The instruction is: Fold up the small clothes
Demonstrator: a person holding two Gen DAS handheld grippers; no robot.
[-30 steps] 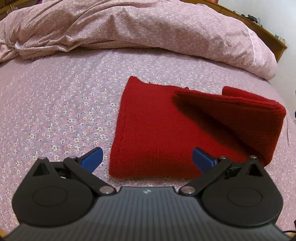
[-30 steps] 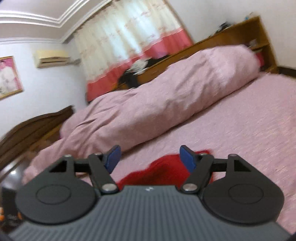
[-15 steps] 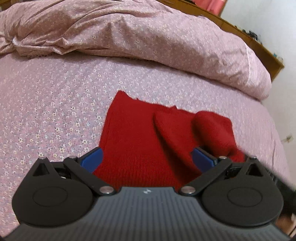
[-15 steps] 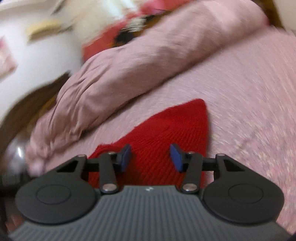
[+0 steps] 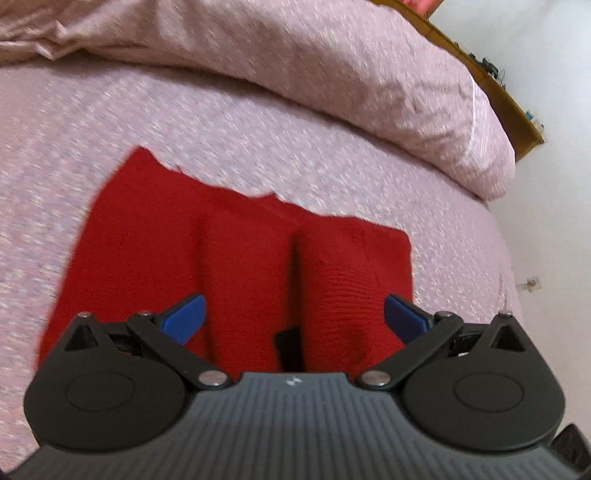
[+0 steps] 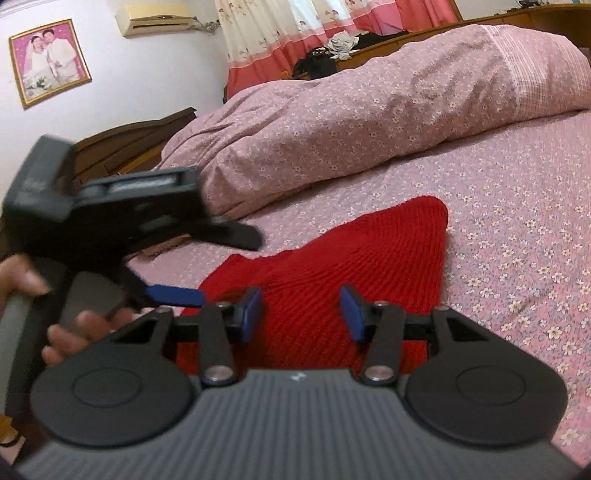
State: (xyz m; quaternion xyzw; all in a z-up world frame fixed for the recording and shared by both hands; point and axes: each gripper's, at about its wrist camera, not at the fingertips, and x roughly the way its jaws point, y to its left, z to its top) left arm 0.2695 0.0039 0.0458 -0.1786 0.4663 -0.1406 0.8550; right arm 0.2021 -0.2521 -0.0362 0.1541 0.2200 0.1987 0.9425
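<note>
A red knitted garment [image 5: 236,254] lies on the pink flowered bed, with both sides folded in so two folded panels meet along a middle seam. My left gripper [image 5: 293,317] is open and empty, hovering over the garment's near edge. In the right wrist view the same garment [image 6: 354,254] lies just beyond my right gripper [image 6: 301,314], which is open and empty above it. The left gripper [image 6: 110,221] shows there too, blurred, held in a hand at the left over the garment's far side.
A bunched pink duvet [image 5: 295,55] lies along the back of the bed [image 5: 55,155]. A wooden headboard shelf [image 5: 498,88] runs behind it. The bed's right edge meets a white wall [image 5: 554,221]. Curtains [image 6: 314,29] and a framed photo [image 6: 48,59] are on the far walls.
The right-hand flap of the garment has been laid down flat onto the middle. The right gripper has let go and tilted down over the garment. The left gripper has moved closer over the garment.
</note>
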